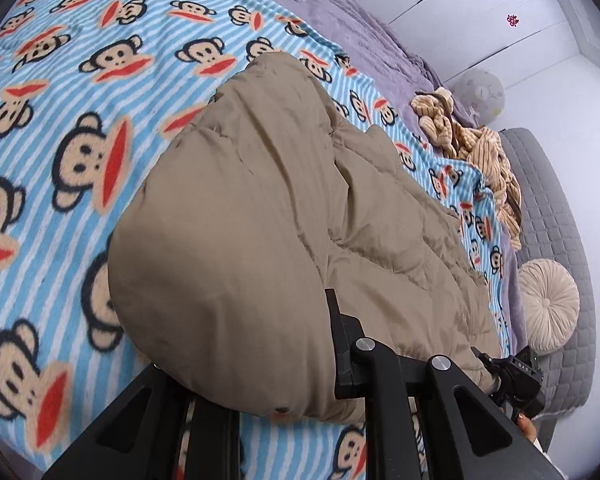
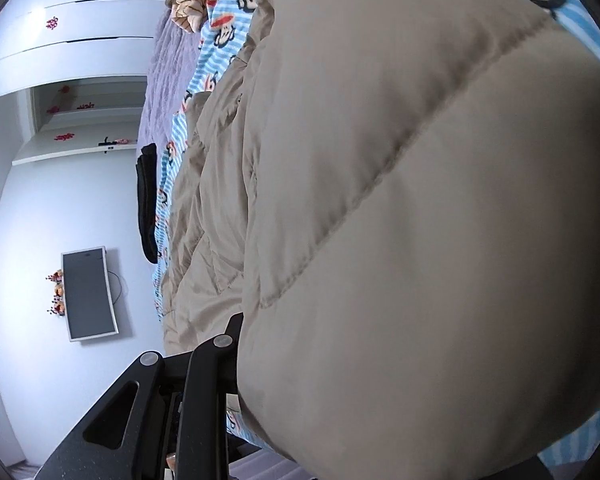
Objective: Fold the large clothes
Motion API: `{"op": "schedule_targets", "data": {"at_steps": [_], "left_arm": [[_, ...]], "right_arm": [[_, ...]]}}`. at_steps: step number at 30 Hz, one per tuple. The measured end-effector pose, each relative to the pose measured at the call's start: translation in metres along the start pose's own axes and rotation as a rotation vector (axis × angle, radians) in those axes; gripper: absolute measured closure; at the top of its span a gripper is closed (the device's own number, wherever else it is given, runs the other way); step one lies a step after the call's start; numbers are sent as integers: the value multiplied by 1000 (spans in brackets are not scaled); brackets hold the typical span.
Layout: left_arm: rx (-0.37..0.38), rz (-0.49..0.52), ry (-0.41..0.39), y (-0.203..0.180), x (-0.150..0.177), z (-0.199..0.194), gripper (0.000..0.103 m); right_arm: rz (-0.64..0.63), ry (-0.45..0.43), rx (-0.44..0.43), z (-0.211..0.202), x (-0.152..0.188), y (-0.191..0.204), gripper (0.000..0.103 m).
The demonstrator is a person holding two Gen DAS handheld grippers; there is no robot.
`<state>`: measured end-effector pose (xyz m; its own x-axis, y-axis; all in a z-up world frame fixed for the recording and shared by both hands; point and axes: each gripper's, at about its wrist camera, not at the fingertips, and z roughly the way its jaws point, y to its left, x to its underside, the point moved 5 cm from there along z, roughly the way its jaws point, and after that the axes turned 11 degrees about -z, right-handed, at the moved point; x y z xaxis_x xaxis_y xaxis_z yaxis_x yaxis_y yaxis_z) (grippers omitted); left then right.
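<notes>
The beige puffy coat (image 1: 260, 208) lies on the monkey-print blanket (image 1: 60, 120) over the bed, stretching ahead of both tools; the left tool (image 1: 300, 360) is half buried under its near edge, its grip impossible to tell. The right tool (image 2: 236, 344) is likewise hidden behind the padding, grip unclear; a black garment (image 2: 146, 204) lies far ahead of it

A home bedroom, bed (image 1: 548, 216) with grey padded frame, monkey-print fleece blanket (image 1: 60, 80), round cushion (image 1: 548, 304); white wardrobe doors (image 2: 72, 40), wall-mounted television (image 2: 88, 292)
</notes>
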<state>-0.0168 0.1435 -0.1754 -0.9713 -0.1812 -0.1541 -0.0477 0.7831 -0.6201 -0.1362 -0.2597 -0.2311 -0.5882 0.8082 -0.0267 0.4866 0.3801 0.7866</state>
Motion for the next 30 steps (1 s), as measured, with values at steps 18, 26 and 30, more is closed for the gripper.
{"op": "schedule_targets", "data": {"at_steps": [18,26,30], "left_arm": [[-284,77,-102,16,36,-96,82],[-425,99,-28,19,21,-42,82],[-503,59,53,39,31,-1,82]], "right_arm": [[-80,4,445,-65,1,-7,59],[-323,-75,574,-97,5,24,70],[-366,24,619,-66,3,24,70]]}}
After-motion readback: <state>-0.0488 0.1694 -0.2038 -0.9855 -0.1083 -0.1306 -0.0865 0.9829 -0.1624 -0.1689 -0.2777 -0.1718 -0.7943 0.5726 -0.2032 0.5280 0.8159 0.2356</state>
